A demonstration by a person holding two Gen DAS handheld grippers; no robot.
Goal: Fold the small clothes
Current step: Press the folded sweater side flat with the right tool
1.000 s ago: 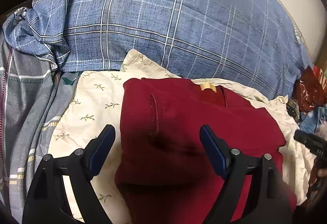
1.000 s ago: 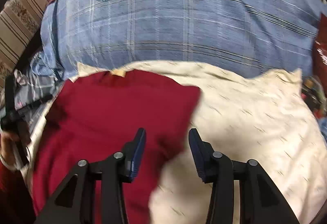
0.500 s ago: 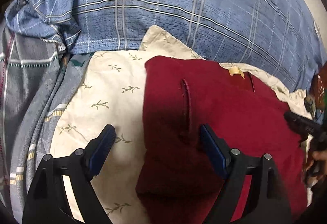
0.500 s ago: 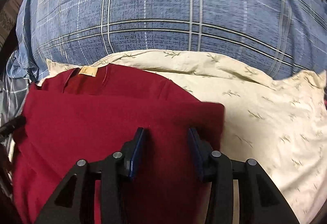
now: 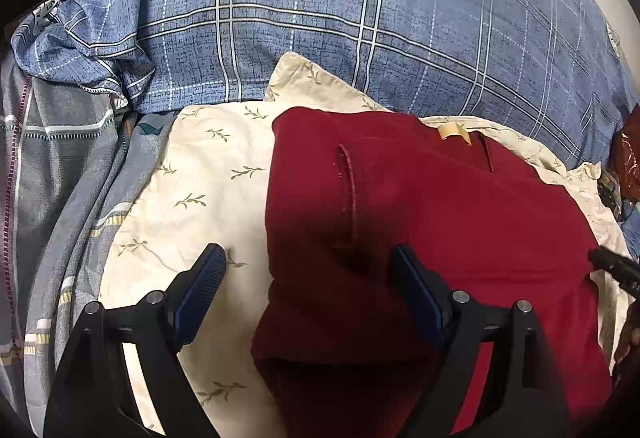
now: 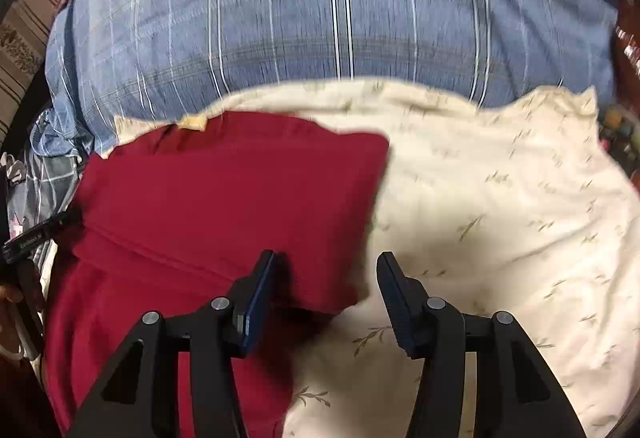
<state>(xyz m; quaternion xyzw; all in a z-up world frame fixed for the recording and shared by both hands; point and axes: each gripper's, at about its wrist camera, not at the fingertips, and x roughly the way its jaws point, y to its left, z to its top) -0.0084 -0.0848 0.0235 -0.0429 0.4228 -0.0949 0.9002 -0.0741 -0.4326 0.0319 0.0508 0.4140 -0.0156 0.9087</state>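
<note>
The red garment lies partly folded on the cream leaf-print pillow, centre to lower right of the left wrist frame, below the blue plaid bedding. The left gripper stands wide open, empty, straddling the garment's left folded edge. The right gripper is opening; the garment's lower right corner lies between its jaws, unpressed (this view is blurred). Step in hand, as judged: releasing a fold. The next move likely requires gripping the near hem with both tools.
</note>
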